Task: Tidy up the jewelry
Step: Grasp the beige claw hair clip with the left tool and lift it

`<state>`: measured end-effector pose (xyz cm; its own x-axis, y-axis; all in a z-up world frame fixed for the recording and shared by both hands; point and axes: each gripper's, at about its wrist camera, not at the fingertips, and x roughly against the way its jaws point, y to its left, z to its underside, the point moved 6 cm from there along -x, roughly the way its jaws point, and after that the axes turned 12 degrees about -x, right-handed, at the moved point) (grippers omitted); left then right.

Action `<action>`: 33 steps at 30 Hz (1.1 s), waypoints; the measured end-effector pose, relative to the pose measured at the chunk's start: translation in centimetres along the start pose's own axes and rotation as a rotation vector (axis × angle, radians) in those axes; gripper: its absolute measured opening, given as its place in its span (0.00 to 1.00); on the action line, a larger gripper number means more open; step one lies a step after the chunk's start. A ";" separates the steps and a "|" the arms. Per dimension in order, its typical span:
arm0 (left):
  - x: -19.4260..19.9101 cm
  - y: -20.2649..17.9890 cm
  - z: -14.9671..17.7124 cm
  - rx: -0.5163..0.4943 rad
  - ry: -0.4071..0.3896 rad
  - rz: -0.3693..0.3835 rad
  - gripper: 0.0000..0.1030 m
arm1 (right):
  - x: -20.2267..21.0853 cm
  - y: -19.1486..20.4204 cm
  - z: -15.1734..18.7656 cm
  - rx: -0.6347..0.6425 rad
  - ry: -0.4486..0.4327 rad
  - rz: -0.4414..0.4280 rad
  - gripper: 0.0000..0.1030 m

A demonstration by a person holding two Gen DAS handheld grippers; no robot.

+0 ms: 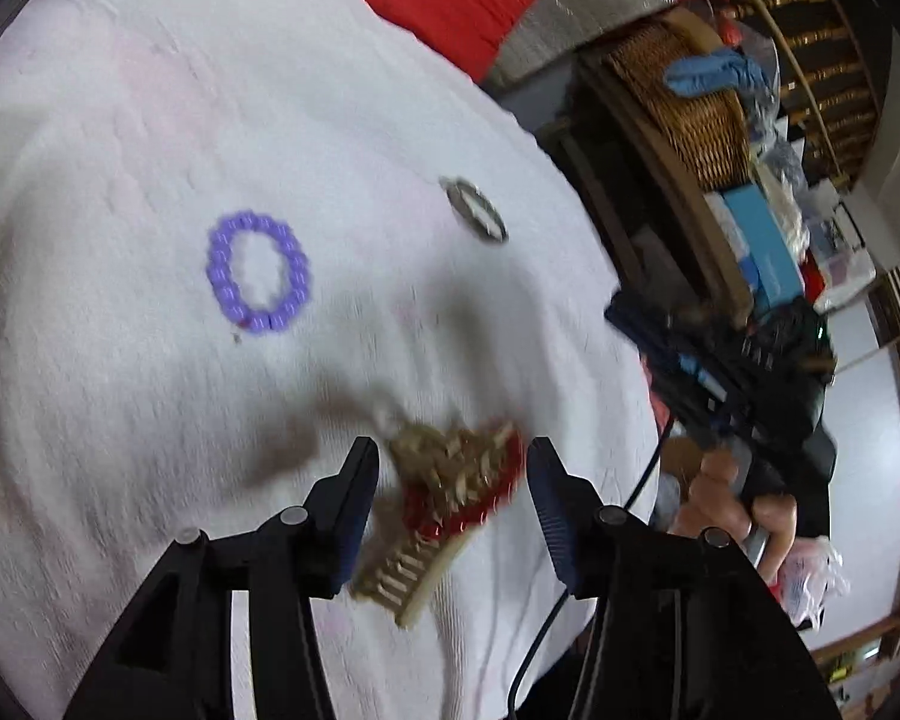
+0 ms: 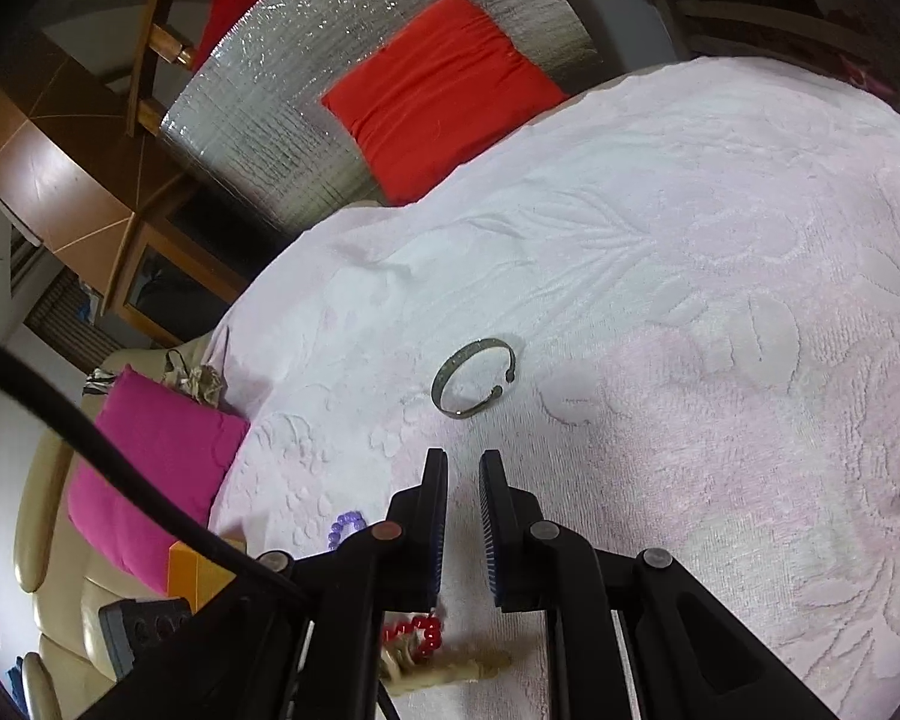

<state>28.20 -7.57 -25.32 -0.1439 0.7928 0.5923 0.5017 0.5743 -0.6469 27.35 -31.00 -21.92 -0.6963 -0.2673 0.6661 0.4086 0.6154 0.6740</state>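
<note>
Both views were bright with soft, even daylight and bent hard at their dark rounded edges. The left wrist view was smeared by motion: the purple bead bracelet (image 1: pixel 258 273) and the red and bone-coloured jewelry (image 1: pixel 450 489) looked streaked, with soft grey shadows on the white towel (image 1: pixel 120 360). The right wrist view was sharp; the silver foil sheet (image 2: pixel 306 120) glittered with glare.
</note>
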 end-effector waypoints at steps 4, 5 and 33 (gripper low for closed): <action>0.9 0.3 -0.8 -0.004 -0.051 -0.028 0.51 | -0.2 -0.2 0.2 0.011 0.041 -0.004 0.13; 0.9 0.0 -0.7 -0.028 -0.037 -0.043 0.51 | -0.3 -0.3 0.3 0.016 0.052 -0.002 0.13; -2.8 -5.1 4.2 -0.414 0.173 -0.122 0.10 | -2.9 -2.9 2.8 0.053 0.287 0.100 0.14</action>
<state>22.48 -11.88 -25.70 -0.0964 0.6587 0.7462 0.7932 0.5038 -0.3422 26.53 -29.90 -26.72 -0.4560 -0.3977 0.7962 0.4301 0.6847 0.5883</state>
